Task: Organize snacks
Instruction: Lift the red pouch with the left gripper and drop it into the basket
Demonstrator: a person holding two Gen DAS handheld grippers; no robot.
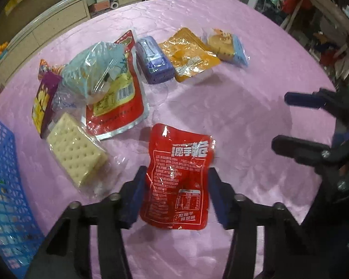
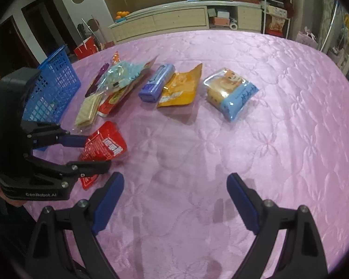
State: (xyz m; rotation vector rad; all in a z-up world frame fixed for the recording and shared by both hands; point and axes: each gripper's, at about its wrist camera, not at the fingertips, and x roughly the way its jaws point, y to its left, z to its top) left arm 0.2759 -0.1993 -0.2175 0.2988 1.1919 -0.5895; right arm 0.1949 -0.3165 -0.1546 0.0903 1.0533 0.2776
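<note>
Item: red pouch (image 1: 176,181), near the blue basket (image 1: 4,186), long axis along my L gripper (image 1: 176,183); pads pinching its sides. R gripper (image 2: 174,200) spread, empty, further from basket. L nearer; I'd lift.

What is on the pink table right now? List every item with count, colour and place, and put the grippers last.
Quilted tablecloth: one, pink, covers the table.
Plastic mesh basket: one, blue, left edge.
Red foil snack pouch: one, between the left gripper's pads.
Clear-wrapped cracker pack: one, cream, beside the basket.
Snack pile: red-yellow pouch, pale blue clear bag and purple-yellow pack, behind the crackers.
Purple wrapped bar: one, centre.
Orange foil pouch: one, touching the purple bar's right.
Blue-and-clear cake pack: one, rightmost.
Left gripper: pads against the red pouch.
Right gripper: open, empty, over bare cloth.
</note>
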